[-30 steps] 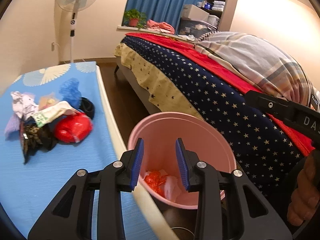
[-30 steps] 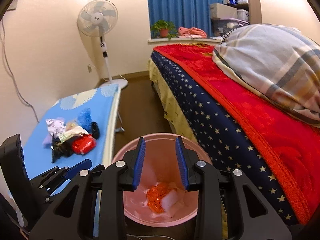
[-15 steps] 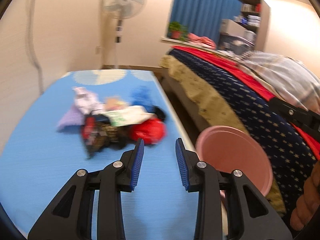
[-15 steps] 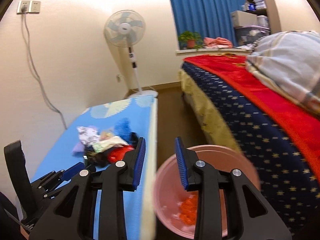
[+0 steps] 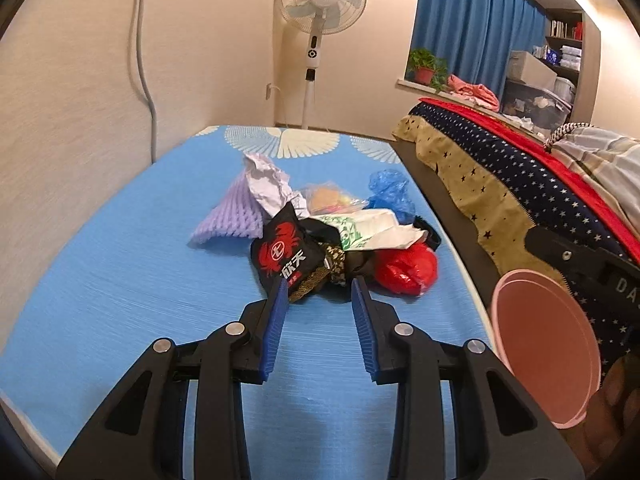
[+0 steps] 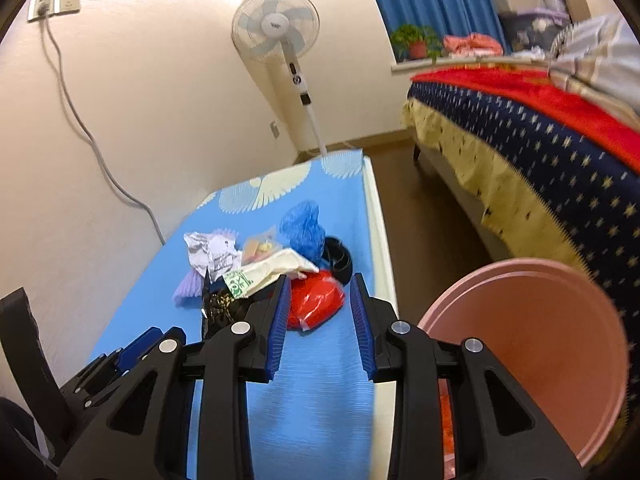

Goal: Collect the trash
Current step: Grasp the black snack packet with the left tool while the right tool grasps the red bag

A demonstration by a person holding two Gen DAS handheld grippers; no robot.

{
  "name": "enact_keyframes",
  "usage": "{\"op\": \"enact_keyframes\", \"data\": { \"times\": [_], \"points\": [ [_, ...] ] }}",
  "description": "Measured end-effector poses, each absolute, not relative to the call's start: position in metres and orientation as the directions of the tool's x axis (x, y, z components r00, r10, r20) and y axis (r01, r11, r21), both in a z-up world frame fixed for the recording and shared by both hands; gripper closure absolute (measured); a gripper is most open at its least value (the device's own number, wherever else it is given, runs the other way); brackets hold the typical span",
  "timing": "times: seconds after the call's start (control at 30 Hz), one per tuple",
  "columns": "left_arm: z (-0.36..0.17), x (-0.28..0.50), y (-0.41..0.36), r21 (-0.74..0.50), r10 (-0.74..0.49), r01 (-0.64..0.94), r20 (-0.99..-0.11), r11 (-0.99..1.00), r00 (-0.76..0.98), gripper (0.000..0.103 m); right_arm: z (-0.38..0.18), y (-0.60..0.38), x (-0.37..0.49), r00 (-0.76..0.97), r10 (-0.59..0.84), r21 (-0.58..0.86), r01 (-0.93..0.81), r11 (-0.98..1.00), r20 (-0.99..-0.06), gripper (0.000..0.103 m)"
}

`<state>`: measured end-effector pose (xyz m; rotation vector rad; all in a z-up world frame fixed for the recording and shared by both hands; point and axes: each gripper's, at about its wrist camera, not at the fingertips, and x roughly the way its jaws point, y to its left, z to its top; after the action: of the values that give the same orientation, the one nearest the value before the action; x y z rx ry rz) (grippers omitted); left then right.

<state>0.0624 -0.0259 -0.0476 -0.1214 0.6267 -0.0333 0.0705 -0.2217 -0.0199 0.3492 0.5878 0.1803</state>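
Observation:
A heap of trash lies on the blue table (image 5: 120,280): a black snack wrapper with a red crab (image 5: 286,256), a red plastic bag (image 5: 406,270), a white and green paper bag (image 5: 376,230), crumpled white paper (image 5: 266,180), purple foam net (image 5: 232,212) and a blue bag (image 5: 390,190). My left gripper (image 5: 318,292) is open and empty, just short of the black wrapper. My right gripper (image 6: 318,290) is open and empty, with the red bag (image 6: 318,302) between its tips. The pink bin (image 6: 532,340) stands to the right, with orange trash (image 6: 446,420) inside.
A bed with a starred navy and red cover (image 5: 520,184) runs along the right. A standing fan (image 5: 320,8) is beyond the table's far end. A wall with a hanging cable (image 6: 80,120) borders the table's left. Brown floor (image 6: 432,216) lies between table and bed.
Both grippers have swung left from over the pink bin to the trash heap on the blue table. Both stay open and empty.

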Motion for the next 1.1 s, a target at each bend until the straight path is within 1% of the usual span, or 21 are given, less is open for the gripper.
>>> {"op": "enact_keyframes", "data": {
  "times": [0.07, 0.2, 0.37, 0.47, 0.73, 0.93, 1.0, 1.07, 1.1],
  "points": [
    [-0.052, 0.067, -0.026, -0.118, -0.064, -0.007, -0.591, 0.993, 0.804, 0.063, -0.027, -0.218, 0.077, 0.808, 0.277, 0.382, -0.069, 0.921, -0.520, 0.072],
    [-0.057, 0.076, -0.026, -0.121, -0.063, -0.012, -0.597, 0.993, 0.800, 0.062, -0.038, -0.213, 0.090, 0.788, 0.298, 0.399, -0.072, 0.914, -0.539, 0.072],
    [-0.058, 0.087, -0.030, -0.108, -0.058, -0.009, -0.599, 0.994, 0.798, 0.056, -0.054, -0.208, 0.105, 0.759, 0.318, 0.414, -0.069, 0.908, -0.569, 0.071],
    [-0.064, 0.095, -0.032, -0.103, -0.057, -0.008, -0.616, 0.995, 0.785, 0.054, -0.064, -0.205, 0.113, 0.733, 0.334, 0.423, -0.070, 0.903, -0.592, 0.071],
    [-0.064, 0.105, -0.024, -0.122, -0.055, -0.026, -0.615, 0.992, 0.787, 0.054, -0.078, -0.194, 0.129, 0.689, 0.353, 0.414, -0.084, 0.906, -0.634, 0.071],
    [-0.064, 0.109, -0.016, -0.124, -0.039, -0.049, -0.622, 0.991, 0.782, 0.054, -0.089, -0.184, 0.141, 0.654, 0.334, 0.387, -0.068, 0.920, -0.678, 0.071],
    [-0.064, 0.110, -0.014, -0.125, -0.039, -0.051, -0.623, 0.991, 0.781, 0.056, -0.092, -0.183, 0.142, 0.646, 0.327, 0.378, -0.064, 0.924, -0.689, 0.071],
    [-0.064, 0.110, -0.013, -0.127, -0.042, -0.048, -0.624, 0.991, 0.780, 0.065, -0.092, -0.181, 0.143, 0.644, 0.323, 0.372, -0.063, 0.926, -0.694, 0.072],
    [-0.065, 0.109, -0.013, -0.123, -0.039, -0.049, -0.623, 0.991, 0.781, 0.068, -0.093, -0.181, 0.143, 0.640, 0.322, 0.369, -0.063, 0.927, -0.698, 0.072]
  ]
}}
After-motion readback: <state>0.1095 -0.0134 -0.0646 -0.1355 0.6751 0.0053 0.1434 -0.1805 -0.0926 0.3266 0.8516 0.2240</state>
